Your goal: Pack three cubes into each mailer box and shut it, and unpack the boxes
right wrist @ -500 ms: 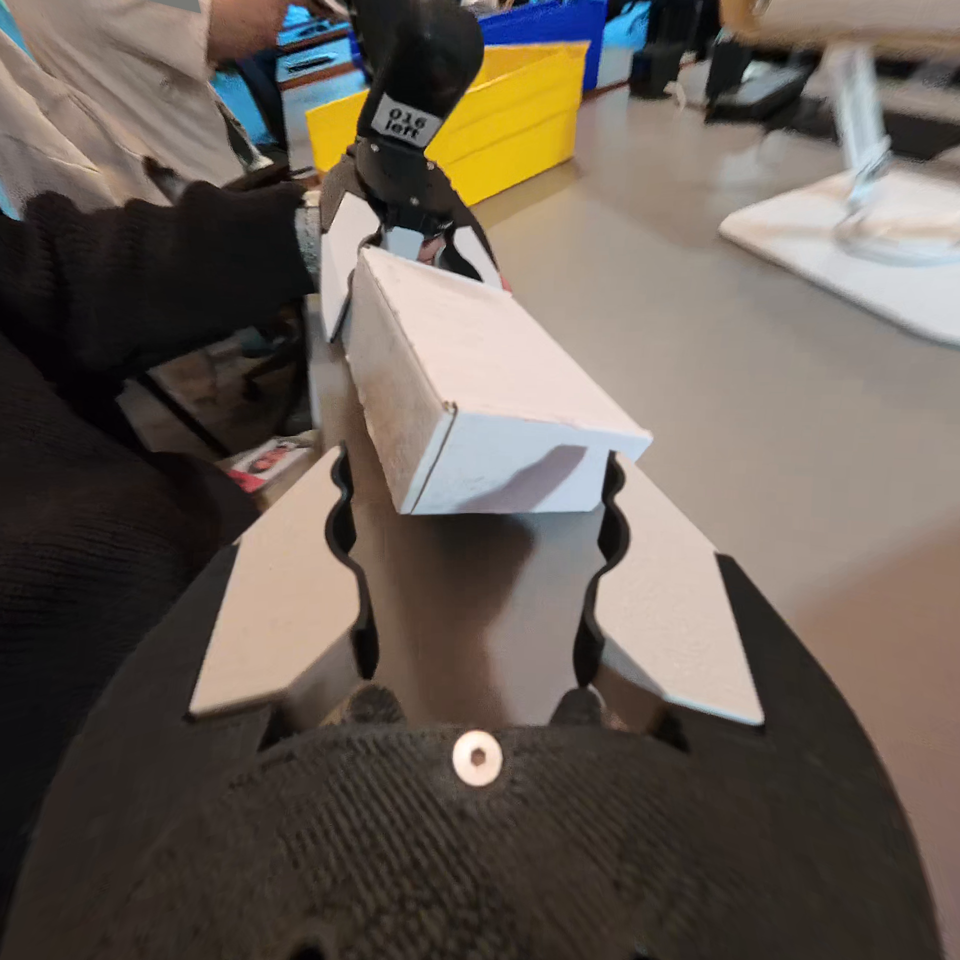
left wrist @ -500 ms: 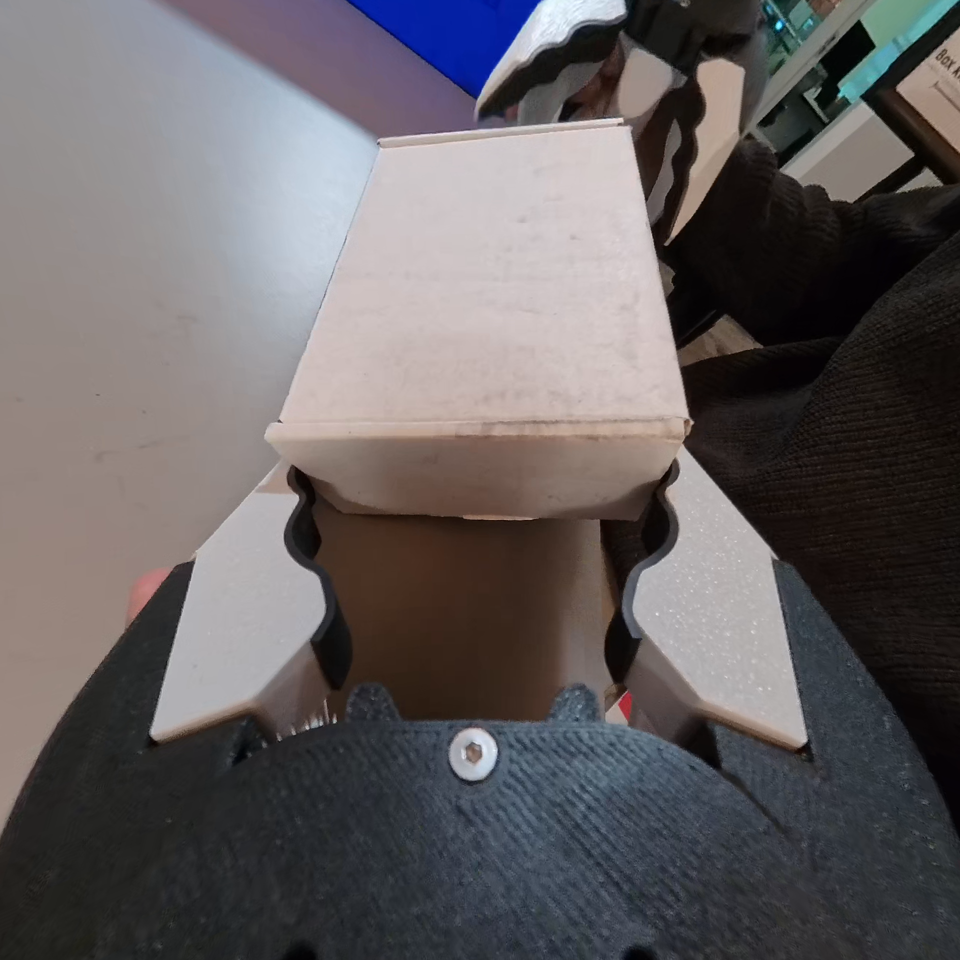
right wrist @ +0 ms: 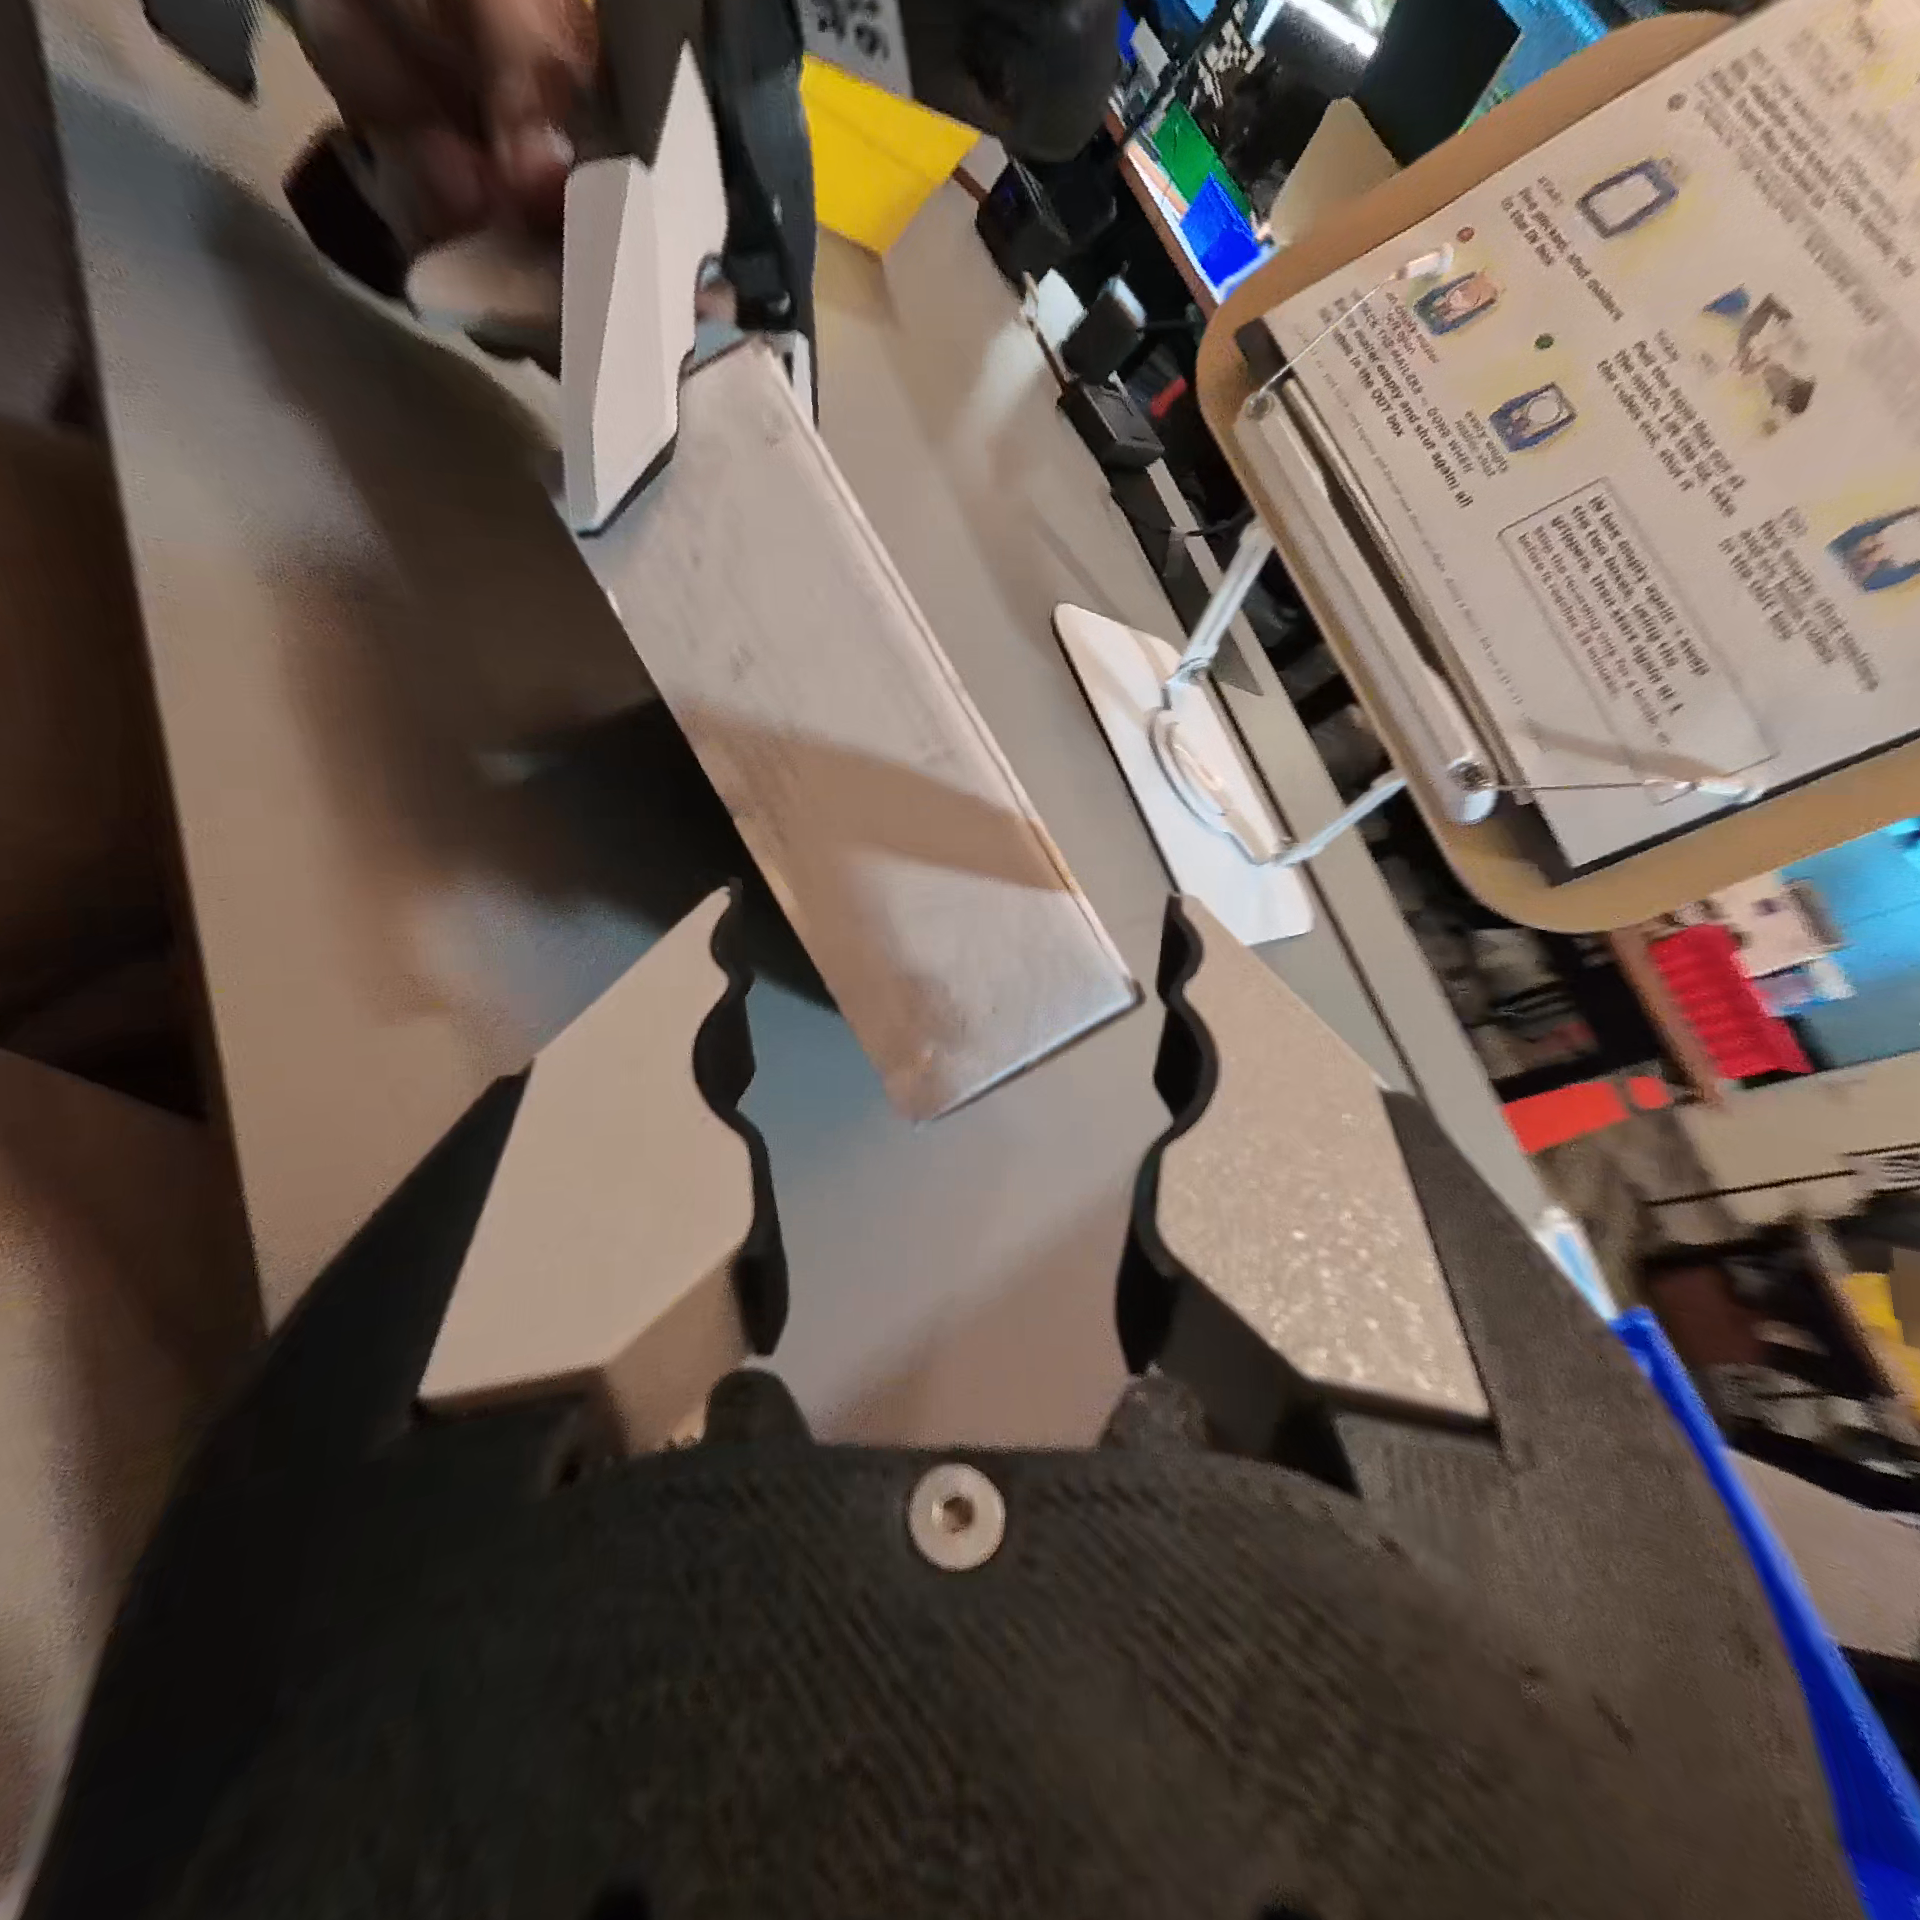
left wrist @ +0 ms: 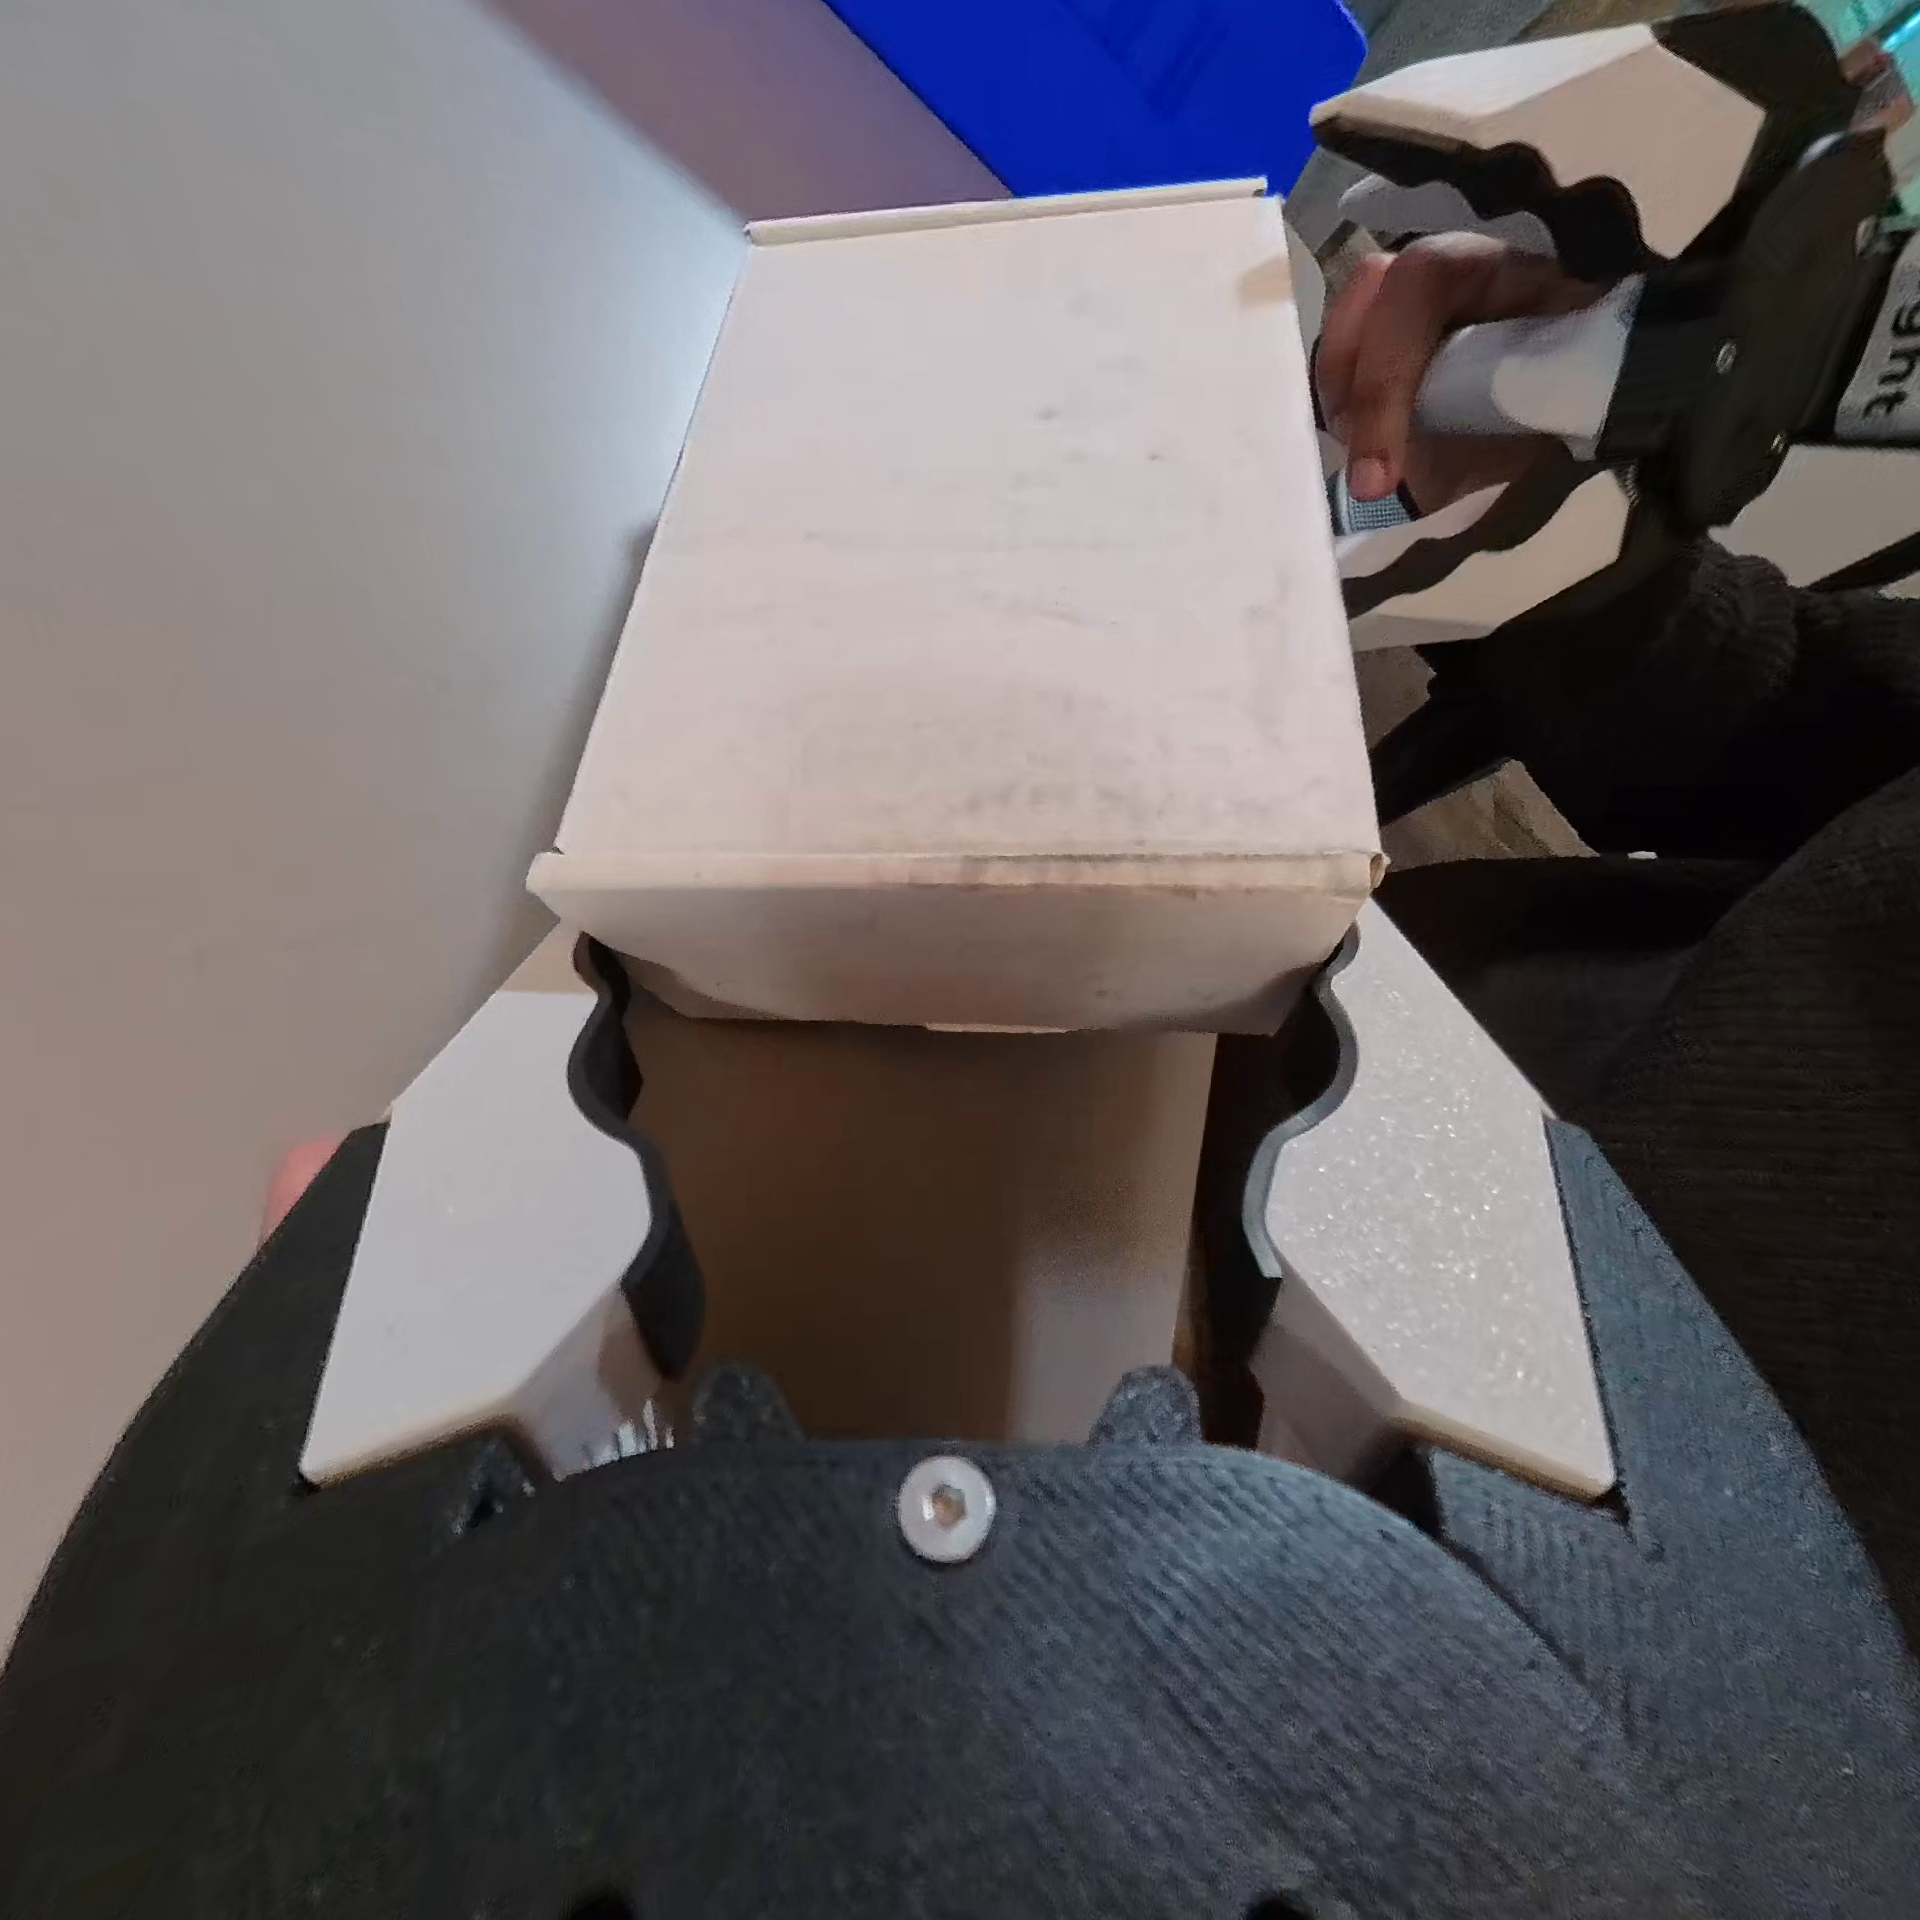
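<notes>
Bare worktop (left wrist: 260, 623) lies open to the left of the closed mailer box (left wrist: 977, 582), while its right side is crowded by the right gripper (left wrist: 1382, 343), a hand (left wrist: 1392, 374) and a dark sleeve (left wrist: 1662, 707).

A clipboard (right wrist: 1558, 499) on a stand, a yellow bin (right wrist: 883, 156), grey table (left wrist: 260, 520).
</notes>
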`<act>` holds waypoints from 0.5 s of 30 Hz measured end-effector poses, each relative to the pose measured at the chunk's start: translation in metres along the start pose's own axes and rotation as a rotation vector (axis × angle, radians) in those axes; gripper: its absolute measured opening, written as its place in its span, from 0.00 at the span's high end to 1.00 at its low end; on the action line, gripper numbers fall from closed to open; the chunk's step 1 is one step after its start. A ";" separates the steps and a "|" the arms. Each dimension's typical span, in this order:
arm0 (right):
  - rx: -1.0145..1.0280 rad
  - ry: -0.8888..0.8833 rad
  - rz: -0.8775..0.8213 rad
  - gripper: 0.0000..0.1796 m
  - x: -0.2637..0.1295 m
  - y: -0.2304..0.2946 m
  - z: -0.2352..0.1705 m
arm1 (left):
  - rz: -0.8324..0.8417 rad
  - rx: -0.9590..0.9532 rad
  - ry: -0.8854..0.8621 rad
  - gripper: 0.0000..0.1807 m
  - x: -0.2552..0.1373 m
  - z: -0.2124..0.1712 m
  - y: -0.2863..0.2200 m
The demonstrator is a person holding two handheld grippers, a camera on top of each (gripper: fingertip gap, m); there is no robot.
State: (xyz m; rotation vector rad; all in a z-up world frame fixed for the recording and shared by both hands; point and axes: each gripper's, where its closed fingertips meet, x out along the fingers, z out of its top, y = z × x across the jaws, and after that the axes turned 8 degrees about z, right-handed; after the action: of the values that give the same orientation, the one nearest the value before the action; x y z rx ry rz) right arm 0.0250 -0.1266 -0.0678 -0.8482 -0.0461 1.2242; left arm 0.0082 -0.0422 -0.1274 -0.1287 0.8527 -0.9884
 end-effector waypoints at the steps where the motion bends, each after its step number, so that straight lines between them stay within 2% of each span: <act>1: -0.046 0.028 -0.017 0.56 0.002 0.001 -0.001 | 0.001 0.001 0.008 0.29 0.003 0.000 -0.004; 6: -0.252 0.153 -0.037 0.56 0.012 0.015 -0.010 | 0.036 -0.018 0.030 0.29 0.020 0.001 -0.022; 9: -0.331 0.215 -0.081 0.60 0.013 0.012 -0.015 | 0.066 -0.006 0.037 0.29 0.028 0.000 -0.029; 12: -0.382 0.255 -0.063 0.62 0.013 0.017 -0.020 | 0.092 0.044 0.050 0.29 0.031 -0.003 -0.032; 15: -0.385 0.269 -0.093 0.63 0.011 0.011 -0.020 | 0.094 0.077 -0.025 0.28 0.027 0.006 -0.032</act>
State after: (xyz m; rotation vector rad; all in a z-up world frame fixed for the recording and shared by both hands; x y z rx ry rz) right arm 0.0295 -0.1272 -0.0923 -1.3271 -0.1046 1.0185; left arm -0.0018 -0.0831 -0.1240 -0.0343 0.7899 -0.9282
